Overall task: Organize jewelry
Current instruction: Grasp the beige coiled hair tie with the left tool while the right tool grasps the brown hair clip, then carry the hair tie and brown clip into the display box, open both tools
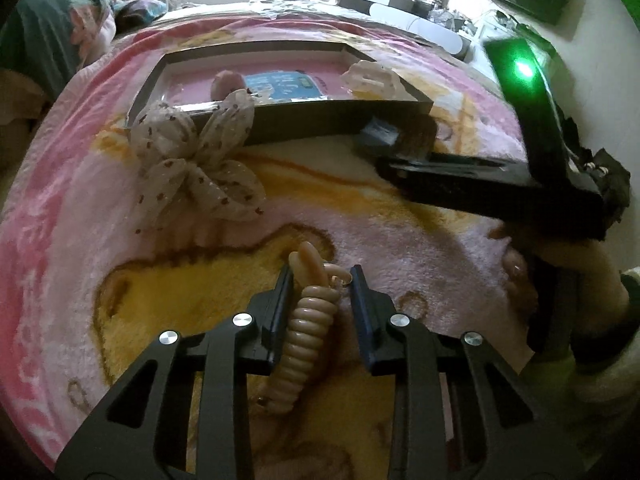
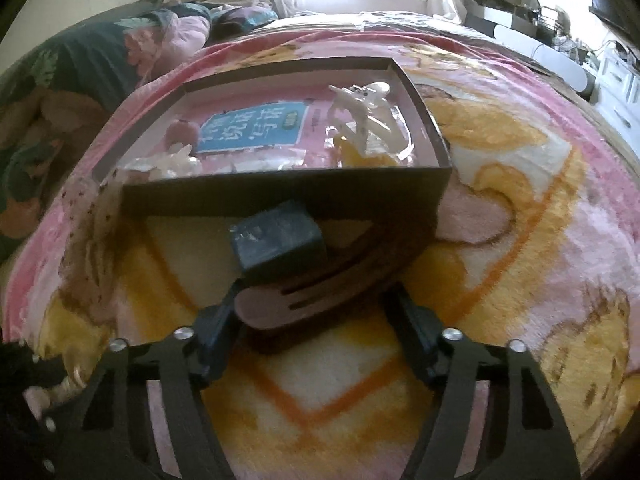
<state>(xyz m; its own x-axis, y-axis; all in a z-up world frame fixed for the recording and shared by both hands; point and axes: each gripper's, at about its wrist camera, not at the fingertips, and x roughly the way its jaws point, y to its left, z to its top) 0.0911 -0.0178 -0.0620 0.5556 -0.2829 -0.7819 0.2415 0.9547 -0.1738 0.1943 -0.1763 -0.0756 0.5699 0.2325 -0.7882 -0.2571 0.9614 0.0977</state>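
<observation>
- left gripper (image 1: 320, 276) low over the pink-and-yellow plush blanket (image 1: 400, 240), jaws spread apart, nothing clamped.
- beige spiral hair tie (image 1: 308, 332) lying on the blanket in the gap between the left fingers; contact with either finger unclear.
- small gold ring-like bit (image 1: 344, 278) just beside the coil's far end, too small to identify.
- sheer dotted fabric bow (image 1: 200, 156) on the blanket, leaning against the near-left corner of the dark shallow box (image 1: 320, 120).
- right gripper (image 2: 316, 292) jaws wide; pink hair clip (image 2: 320, 296) with a dark blue block (image 2: 276, 246) on top sitting between the fingers, touching the left finger (image 2: 220, 320); cannot tell if actually pinched, right finger stands clear of it.
- clip hanging just in front of the box's near wall (image 2: 280, 196), outside the box; motion-blurred in left wrist view.
- inside the box: white claw clip (image 2: 364, 116) at far right corner, pink round item (image 2: 182, 132) at left, clear crinkly pieces (image 2: 168, 166) along near-left edge, yellowish piece (image 2: 356, 154) under the claw clip.
- box floor covered by a pink sheet with a blue printed label (image 2: 252, 128).
- person's hand (image 1: 560, 280) on the right gripper's handle, seen at right edge of left wrist view.
</observation>
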